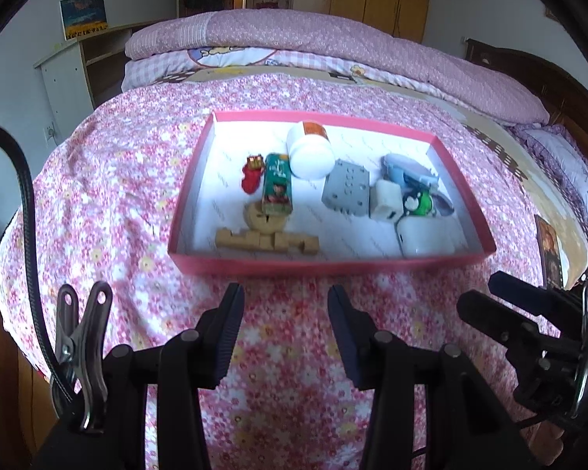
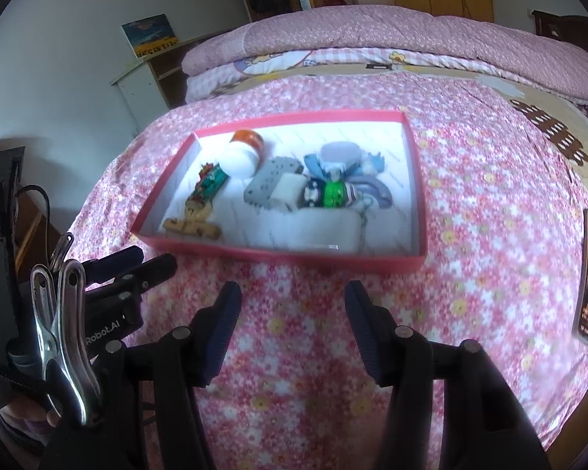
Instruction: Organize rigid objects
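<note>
While both tools are hovering short of the pink tray (image 1: 329, 264), the left gripper (image 1: 286, 313) and the right gripper (image 2: 292, 309) are each standing wide apart and carrying nothing. Everything to be organized is sitting inside that tray: a white bottle (image 1: 309, 152) is lying toward the tray's far wall, a green box (image 1: 277, 186) and a red figure (image 1: 252, 174) are lying toward its left wall, wooden blocks (image 1: 266, 239) are lining its near-left corner, and a grey block (image 1: 345, 188), a white cube (image 1: 386, 199), a green-and-white toy (image 1: 419, 203) and a white charger (image 1: 427, 237) are crowding together toward its right wall, touching or overlapping. That crowding is looking like the main risk: fingers reaching into the right-hand cluster are likely to be nudging a neighbour or pinching two pieces at once, and the rounded bottle is probably going to be rolling if clipped off-centre. The tray is also resting on a soft floral bedspread (image 1: 286, 372), so pressing down on its rim is likely to be tipping or sliding it. Beyond the tray a folded pink quilt (image 1: 313, 39) is lying across the bed, with wooden wardrobes behind it and a pale shelf unit standing to the tray's left
</note>
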Demonstrator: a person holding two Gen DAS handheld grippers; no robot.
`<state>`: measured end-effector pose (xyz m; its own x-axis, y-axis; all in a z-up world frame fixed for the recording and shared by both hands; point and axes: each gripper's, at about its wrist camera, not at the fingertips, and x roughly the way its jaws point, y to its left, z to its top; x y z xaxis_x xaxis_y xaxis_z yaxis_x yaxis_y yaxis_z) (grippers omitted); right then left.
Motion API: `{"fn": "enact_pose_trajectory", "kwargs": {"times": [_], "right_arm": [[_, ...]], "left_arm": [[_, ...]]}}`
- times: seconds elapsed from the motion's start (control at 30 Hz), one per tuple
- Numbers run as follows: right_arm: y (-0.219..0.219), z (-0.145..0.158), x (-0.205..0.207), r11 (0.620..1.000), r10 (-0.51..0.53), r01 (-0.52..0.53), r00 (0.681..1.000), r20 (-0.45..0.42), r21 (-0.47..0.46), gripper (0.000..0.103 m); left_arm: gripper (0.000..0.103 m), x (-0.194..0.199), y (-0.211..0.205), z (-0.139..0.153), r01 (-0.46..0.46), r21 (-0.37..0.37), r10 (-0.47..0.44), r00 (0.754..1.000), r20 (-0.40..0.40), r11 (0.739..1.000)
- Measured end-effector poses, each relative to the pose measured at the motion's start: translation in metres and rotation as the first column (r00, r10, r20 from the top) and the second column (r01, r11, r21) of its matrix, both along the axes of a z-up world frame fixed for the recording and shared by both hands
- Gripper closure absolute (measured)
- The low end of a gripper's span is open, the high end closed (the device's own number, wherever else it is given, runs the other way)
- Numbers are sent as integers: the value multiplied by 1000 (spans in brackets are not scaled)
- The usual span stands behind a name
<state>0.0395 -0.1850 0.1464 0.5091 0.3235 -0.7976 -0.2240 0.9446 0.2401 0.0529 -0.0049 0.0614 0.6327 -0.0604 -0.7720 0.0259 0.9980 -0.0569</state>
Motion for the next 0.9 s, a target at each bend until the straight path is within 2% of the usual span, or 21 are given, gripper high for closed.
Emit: {"fn": "enact_pose_trajectory", "kwargs": {"times": [0.9], "right_arm": [[0,-31,-2,999,-20,18,998,-60,-33,47]], "left_arm": [[56,7,-8,-33,12,23,-10,996,-93,1000]]}}
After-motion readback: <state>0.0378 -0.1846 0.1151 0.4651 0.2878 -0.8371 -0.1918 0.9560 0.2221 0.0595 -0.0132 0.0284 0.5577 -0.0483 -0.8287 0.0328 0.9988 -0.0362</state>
